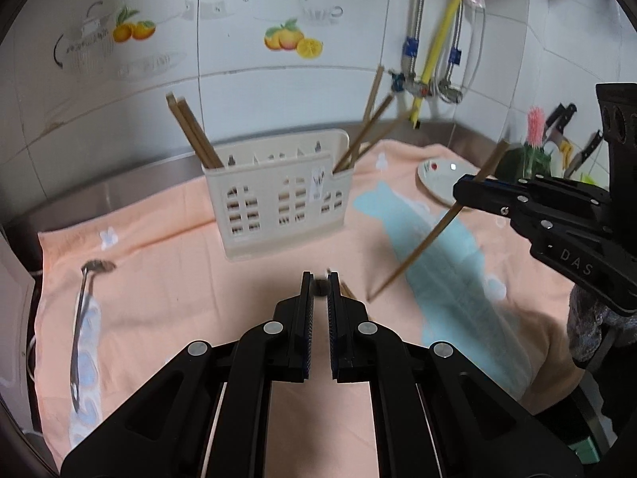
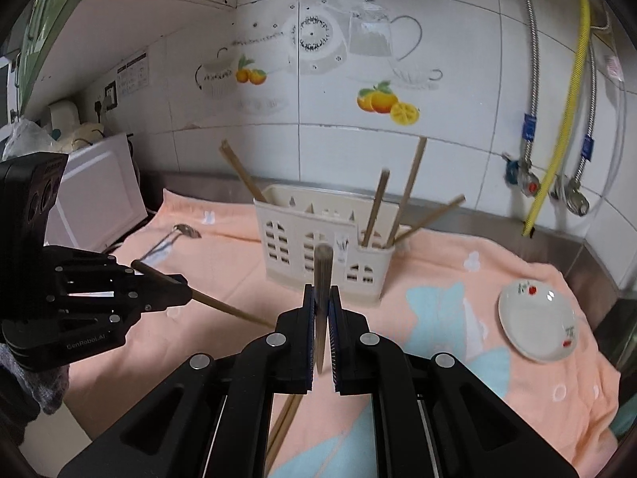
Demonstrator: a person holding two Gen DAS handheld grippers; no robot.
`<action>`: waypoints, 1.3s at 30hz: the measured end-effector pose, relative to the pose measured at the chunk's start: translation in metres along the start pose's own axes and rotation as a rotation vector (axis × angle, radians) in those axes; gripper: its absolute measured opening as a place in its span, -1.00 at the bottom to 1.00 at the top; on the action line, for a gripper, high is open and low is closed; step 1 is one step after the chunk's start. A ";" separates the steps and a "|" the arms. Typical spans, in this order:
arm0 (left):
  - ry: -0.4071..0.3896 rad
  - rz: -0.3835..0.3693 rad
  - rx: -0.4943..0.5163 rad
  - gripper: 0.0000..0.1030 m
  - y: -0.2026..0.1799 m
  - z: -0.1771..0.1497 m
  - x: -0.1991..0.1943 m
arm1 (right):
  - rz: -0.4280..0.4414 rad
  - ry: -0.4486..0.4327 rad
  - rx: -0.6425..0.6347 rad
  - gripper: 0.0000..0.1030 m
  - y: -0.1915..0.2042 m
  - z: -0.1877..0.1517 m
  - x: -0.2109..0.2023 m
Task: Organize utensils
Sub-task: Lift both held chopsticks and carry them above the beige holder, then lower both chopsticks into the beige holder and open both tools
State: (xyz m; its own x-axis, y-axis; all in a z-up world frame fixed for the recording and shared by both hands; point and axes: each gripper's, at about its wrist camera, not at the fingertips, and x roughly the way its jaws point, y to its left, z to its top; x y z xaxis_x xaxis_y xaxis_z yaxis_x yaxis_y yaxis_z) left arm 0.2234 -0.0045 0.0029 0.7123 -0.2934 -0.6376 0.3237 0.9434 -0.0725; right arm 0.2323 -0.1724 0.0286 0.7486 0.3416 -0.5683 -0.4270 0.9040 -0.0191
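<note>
A cream utensil holder [image 1: 278, 195] [image 2: 318, 251] stands on a peach towel [image 1: 179, 279], with several wooden chopsticks leaning out of both its ends. My left gripper [image 1: 320, 285] [image 2: 185, 290] is shut on a chopstick [image 2: 231, 310] that slants across its tips above the towel. My right gripper [image 2: 321, 298] [image 1: 458, 191] is shut on another chopstick [image 1: 418, 247], held in the air to the right of the holder. A metal spoon [image 1: 83, 318] [image 2: 175, 239] lies on the towel left of the holder. More chopsticks [image 2: 282, 426] lie on the towel under my right gripper.
A small white plate [image 2: 537, 318] [image 1: 442, 179] sits on the towel to the right. Behind is a tiled wall with hoses and taps [image 2: 529, 187]. A white appliance [image 2: 91, 199] stands at the left. Knives [image 1: 565, 119] stand at the far right.
</note>
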 end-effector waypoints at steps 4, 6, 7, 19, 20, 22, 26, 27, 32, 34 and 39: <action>-0.026 0.014 0.020 -0.89 -0.001 0.020 -0.004 | 0.013 -0.006 -0.002 -0.88 -0.004 0.022 0.004; -0.039 0.017 0.033 -0.89 -0.002 0.030 -0.007 | 0.013 -0.014 0.000 -0.88 -0.008 0.036 0.005; -0.047 0.020 0.036 -0.89 -0.002 0.038 -0.009 | 0.020 -0.018 0.006 -0.88 -0.011 0.043 0.006; -0.201 0.082 0.057 -0.89 0.012 0.123 -0.051 | 0.042 -0.122 0.068 -0.88 -0.040 0.131 -0.004; -0.210 0.085 0.054 -0.89 0.014 0.130 -0.053 | 0.040 -0.128 0.069 -0.88 -0.041 0.134 -0.004; -0.229 0.117 0.058 -0.89 0.017 0.141 -0.053 | 0.029 -0.138 0.068 -0.87 -0.043 0.145 -0.002; -0.225 0.140 0.028 -0.89 0.030 0.153 -0.040 | -0.011 -0.152 0.070 -0.87 -0.047 0.155 0.008; -0.221 0.143 0.022 -0.89 0.033 0.152 -0.034 | -0.013 -0.152 0.073 -0.87 -0.049 0.155 0.010; -0.189 0.125 -0.028 -0.89 0.047 0.142 -0.009 | -0.048 -0.134 0.088 -0.87 -0.057 0.148 0.029; -0.169 0.127 -0.040 -0.89 0.051 0.137 0.000 | -0.061 -0.117 0.076 -0.87 -0.058 0.143 0.038; -0.132 0.129 -0.056 -0.89 0.058 0.130 0.014 | -0.075 -0.075 0.074 -0.87 -0.061 0.129 0.056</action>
State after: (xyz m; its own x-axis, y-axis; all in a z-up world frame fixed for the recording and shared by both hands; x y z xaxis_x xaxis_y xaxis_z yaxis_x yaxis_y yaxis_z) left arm 0.3325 0.0262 0.0894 0.8225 -0.1842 -0.5381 0.1919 0.9805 -0.0423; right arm 0.3659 -0.1751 0.1045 0.8142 0.2876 -0.5042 -0.3313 0.9435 0.0033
